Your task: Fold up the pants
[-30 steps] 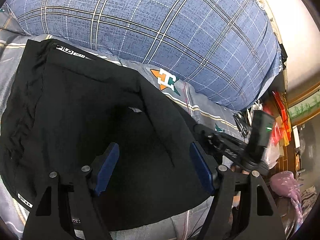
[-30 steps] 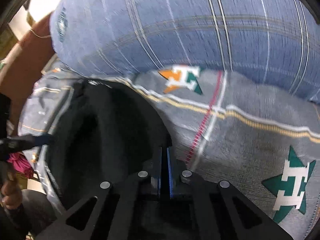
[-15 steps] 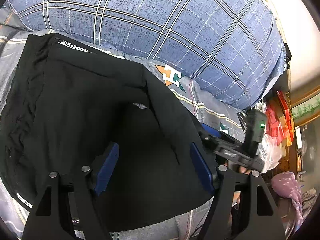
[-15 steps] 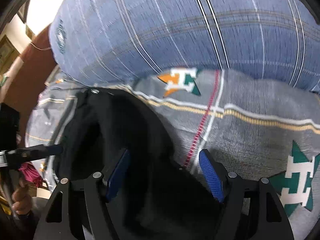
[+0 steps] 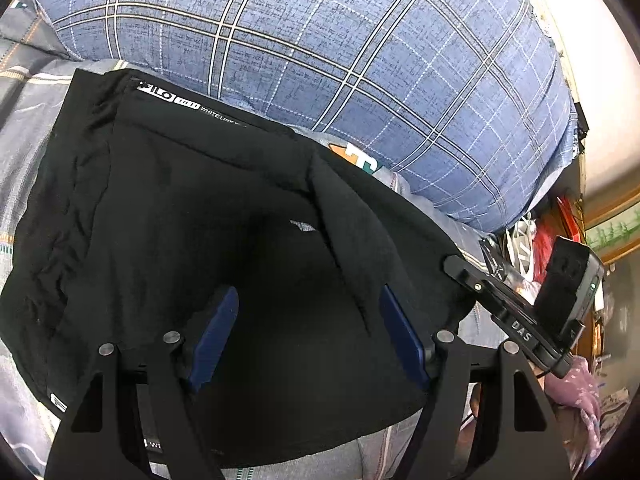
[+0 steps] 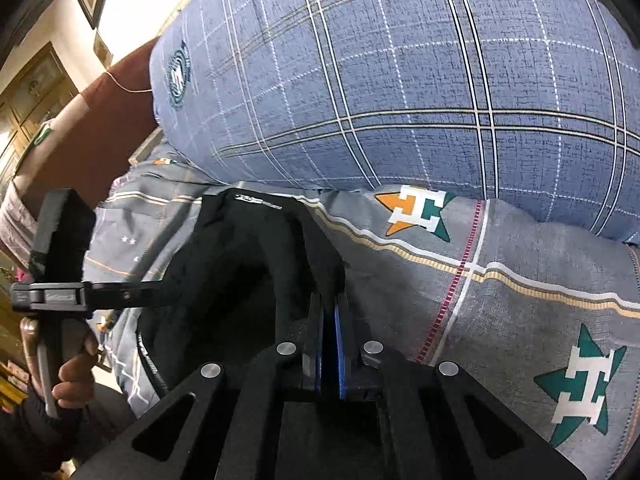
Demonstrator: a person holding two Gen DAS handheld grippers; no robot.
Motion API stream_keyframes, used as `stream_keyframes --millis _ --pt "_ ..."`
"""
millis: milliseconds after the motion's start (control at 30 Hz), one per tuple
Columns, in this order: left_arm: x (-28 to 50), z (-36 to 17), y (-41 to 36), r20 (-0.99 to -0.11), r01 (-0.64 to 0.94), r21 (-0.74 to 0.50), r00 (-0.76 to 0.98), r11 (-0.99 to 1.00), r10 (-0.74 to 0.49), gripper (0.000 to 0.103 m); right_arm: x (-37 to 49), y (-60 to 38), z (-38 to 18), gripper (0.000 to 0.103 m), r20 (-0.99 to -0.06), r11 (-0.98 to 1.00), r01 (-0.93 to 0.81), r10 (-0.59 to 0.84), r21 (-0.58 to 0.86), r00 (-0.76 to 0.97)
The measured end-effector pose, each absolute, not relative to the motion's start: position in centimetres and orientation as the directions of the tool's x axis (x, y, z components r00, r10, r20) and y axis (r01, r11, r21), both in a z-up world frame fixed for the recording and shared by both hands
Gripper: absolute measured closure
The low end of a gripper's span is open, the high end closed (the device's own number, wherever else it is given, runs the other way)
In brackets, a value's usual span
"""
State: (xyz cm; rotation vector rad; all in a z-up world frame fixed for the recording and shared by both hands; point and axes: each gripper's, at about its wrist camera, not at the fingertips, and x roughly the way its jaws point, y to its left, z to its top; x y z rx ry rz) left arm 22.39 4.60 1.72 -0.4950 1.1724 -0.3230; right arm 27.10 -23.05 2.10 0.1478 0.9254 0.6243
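Right gripper (image 6: 329,312), blue pads pinched on a raised fold of one pair of black pants (image 5: 192,216). Left gripper (image 5: 308,336) hovers, jaws apart, over the pants on the star-print bedsheet (image 6: 520,300); one plaid pillow (image 5: 360,64) at 12 o'clock.

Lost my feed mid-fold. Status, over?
Right gripper shut on black pants, pinching a raised fold. Left gripper open above the fabric. Blue plaid pillow crowds the far edge.
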Motion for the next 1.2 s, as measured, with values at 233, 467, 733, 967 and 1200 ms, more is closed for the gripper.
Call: stream_keyframes --millis 233,467,733,967,1200 --pt "22.7 2.2 5.4 -0.727 -0.026 -0.631 0.368 0.776 -0.579 0.030 20.8 -20.0 5.7 0.099 -0.667 0.744 -0.613 0.601 0.265 0.440" --pt "23.1 0.3 4.7 -0.755 -0.061 -0.621 0.311 0.781 -0.577 0.030 13.1 -14.6 2.9 0.099 -0.735 0.635 -0.750 0.596 0.185 0.323" --pt "22.6 -2.4 5.9 -0.851 -0.209 -0.510 0.265 0.834 -0.454 0.100 13.1 -15.9 0.0 0.093 -0.744 0.597 -0.749 0.632 0.287 0.219" --pt "18.8 -2.5 8.1 -0.820 -0.244 -0.562 0.291 0.791 -0.493 0.101 13.8 -23.5 1.1 0.042 -0.614 0.640 -0.593 0.735 0.488 0.288" --pt "17.0 -2.1 9.0 -0.811 -0.250 -0.571 0.322 0.782 -0.489 0.101 13.2 -23.0 -2.7 0.051 -0.759 0.752 -0.512 0.597 0.415 0.261"
